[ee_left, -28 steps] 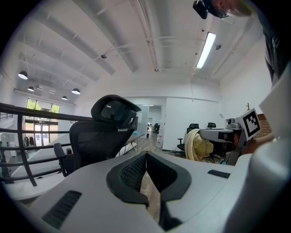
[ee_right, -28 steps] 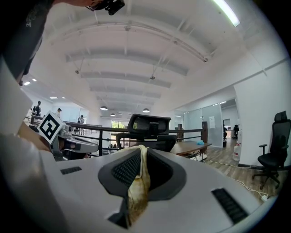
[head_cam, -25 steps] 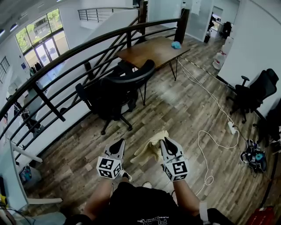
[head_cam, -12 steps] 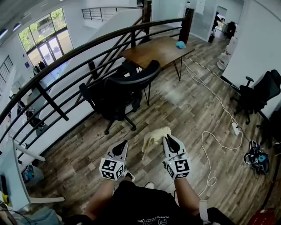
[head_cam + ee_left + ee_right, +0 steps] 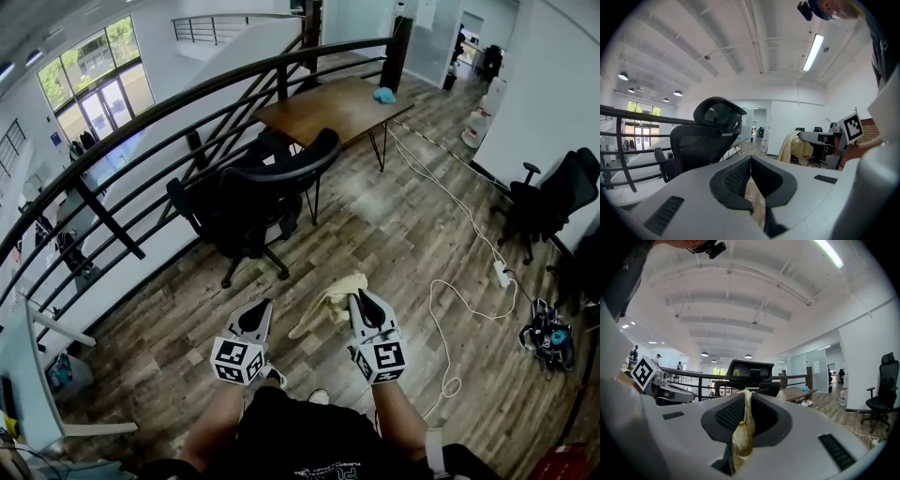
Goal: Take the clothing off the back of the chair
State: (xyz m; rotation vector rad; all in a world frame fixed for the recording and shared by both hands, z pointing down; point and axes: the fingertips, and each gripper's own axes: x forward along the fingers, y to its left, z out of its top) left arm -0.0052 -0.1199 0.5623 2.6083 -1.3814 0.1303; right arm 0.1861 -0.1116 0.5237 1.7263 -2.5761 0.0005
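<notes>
**Item: clothing (image 5: 328, 302), pale yellow, one piece.**

- **Location:** pinched in my right gripper (image 5: 360, 302), in front of me and over the wooden floor (image 5: 412, 234). It is well apart from the black chair (image 5: 251, 192), whose back is bare.
- **Right gripper:** jaws nearly together, clamped on a bunched fold of the cloth. The fold fills the slot between the pads and spills out below them.
- **Left gripper (image 5: 257, 309):** jaws drawn together with nothing between them. It is held level beside the right one and is not touching the cloth.
- **Lie of the item:** gathered into a rope-like bundle. In the head view its long axis runs from the right jaws out to my left and back towards my feet. I judge that it hangs mostly downward from the pinch, with its loose end lowest. Whether that end clears the floor I cannot tell.
- **Step in hand:** by my reading the removal itself is done, since the garment is off the chair back and in my grip.
- **Next move calls for:** a firm pinch, the hanging tail held away from my feet, and my free left gripper available to gather the loose end. The task names no place to put the garment.
</notes>
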